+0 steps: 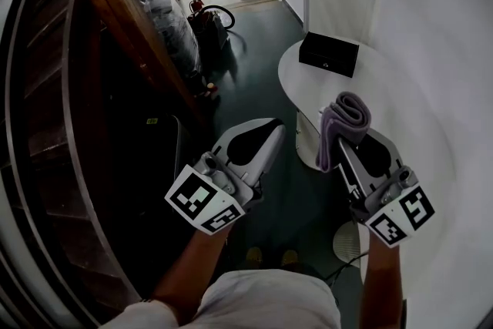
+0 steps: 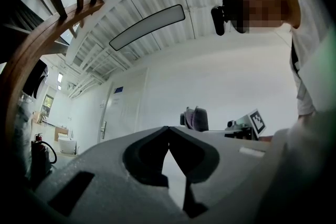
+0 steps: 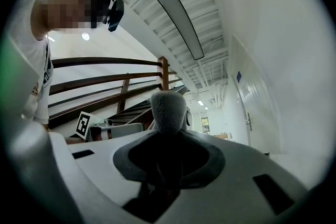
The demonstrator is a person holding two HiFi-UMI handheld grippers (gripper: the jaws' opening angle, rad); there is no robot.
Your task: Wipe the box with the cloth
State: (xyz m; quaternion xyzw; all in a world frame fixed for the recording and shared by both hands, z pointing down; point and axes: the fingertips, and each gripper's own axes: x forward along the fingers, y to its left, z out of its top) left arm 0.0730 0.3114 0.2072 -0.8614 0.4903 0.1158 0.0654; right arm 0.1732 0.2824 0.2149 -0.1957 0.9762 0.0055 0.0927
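Head view: a flat black rectangular box, with a small pale mark on its front too small to read, lies on the round white surface. The right gripper carries a folded grey-lilac cloth.

Left gripper view: the left gripper has its jaws together, with nothing between them.

Right gripper view: the jaws clamp the fuzzy cloth.

Your left gripper: jaws pressed together, nothing between them, nose tilted slightly up. Your right gripper: jaws clamped on the cloth. Both forearms reach forward, side by side.
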